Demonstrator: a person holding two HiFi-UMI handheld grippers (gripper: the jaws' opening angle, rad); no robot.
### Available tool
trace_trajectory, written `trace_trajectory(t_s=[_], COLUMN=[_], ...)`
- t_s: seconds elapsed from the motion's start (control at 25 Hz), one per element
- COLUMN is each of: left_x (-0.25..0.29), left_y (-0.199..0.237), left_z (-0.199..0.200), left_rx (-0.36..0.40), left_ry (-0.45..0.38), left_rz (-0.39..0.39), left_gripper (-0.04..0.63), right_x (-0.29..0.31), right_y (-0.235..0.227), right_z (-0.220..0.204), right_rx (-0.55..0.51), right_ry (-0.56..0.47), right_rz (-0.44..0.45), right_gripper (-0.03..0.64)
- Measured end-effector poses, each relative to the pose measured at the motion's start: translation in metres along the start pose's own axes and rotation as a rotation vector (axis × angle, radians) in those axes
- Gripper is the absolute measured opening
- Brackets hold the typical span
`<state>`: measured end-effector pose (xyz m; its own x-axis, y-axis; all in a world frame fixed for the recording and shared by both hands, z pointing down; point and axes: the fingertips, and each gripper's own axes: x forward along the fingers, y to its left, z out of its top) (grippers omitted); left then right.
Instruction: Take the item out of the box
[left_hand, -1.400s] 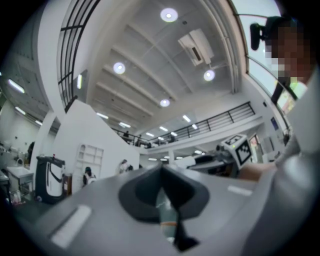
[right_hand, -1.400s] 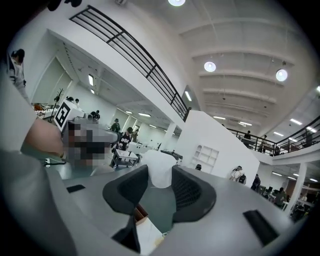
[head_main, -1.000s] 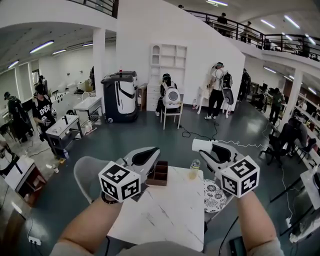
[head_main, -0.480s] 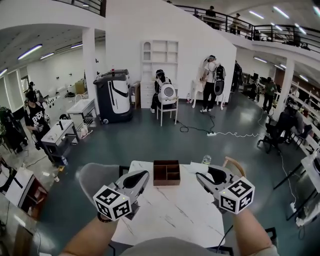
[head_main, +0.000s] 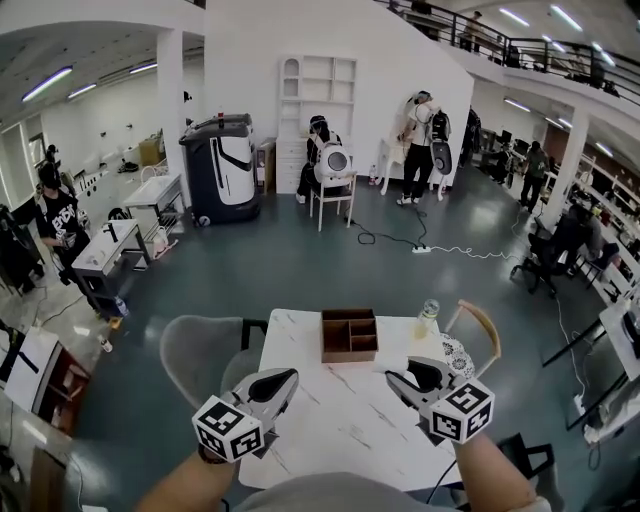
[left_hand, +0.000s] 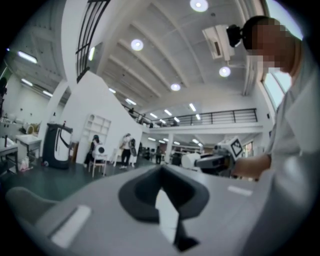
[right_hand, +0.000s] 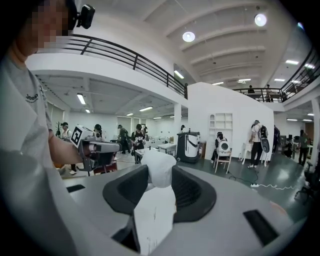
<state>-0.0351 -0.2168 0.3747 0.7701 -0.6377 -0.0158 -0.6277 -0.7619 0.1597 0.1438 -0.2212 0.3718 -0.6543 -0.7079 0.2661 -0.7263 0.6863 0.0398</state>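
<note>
A brown wooden box (head_main: 349, 335) with open compartments stands at the far middle of the white marble table (head_main: 340, 425). Nothing shows inside it from here. My right gripper (head_main: 393, 377) hovers low over the table's right side, nearer to me than the box. It is shut on a white crumpled item (right_hand: 159, 167) that sticks up between its jaws. My left gripper (head_main: 289, 376) hangs over the table's left side, level with the right one. Only a thin pale strip shows between its jaws in the left gripper view, so I cannot tell their state.
A clear bottle (head_main: 428, 318) stands right of the box, beside a patterned round mat (head_main: 458, 352). A grey chair (head_main: 195, 350) sits at the table's left and a wooden chair (head_main: 481, 325) at its right. People and furniture stand far across the hall.
Both grippers have sunk toward the table and drawn back toward me, away from the box. The white item has stayed in the right gripper.
</note>
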Motion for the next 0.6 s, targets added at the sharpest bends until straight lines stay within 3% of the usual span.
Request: trace_trajectory(t_s=[0.32, 0.6], left_x=[-0.006, 0.001], left_y=[-0.005, -0.014], left_z=[-0.040, -0.055], left_rx=[-0.080, -0.114], left_ry=[0.019, 0.025], left_rz=[0.015, 0.051], left_gripper=[0.002, 0.002], right_x=[0.009, 0.002], right_y=[0.016, 0.004], right_z=[-0.050, -0.068], right_rx=[0.074, 0.110], right_ry=[0.068, 0.083], right_rz=[0.066, 0.093], right_gripper=[0.149, 0.150])
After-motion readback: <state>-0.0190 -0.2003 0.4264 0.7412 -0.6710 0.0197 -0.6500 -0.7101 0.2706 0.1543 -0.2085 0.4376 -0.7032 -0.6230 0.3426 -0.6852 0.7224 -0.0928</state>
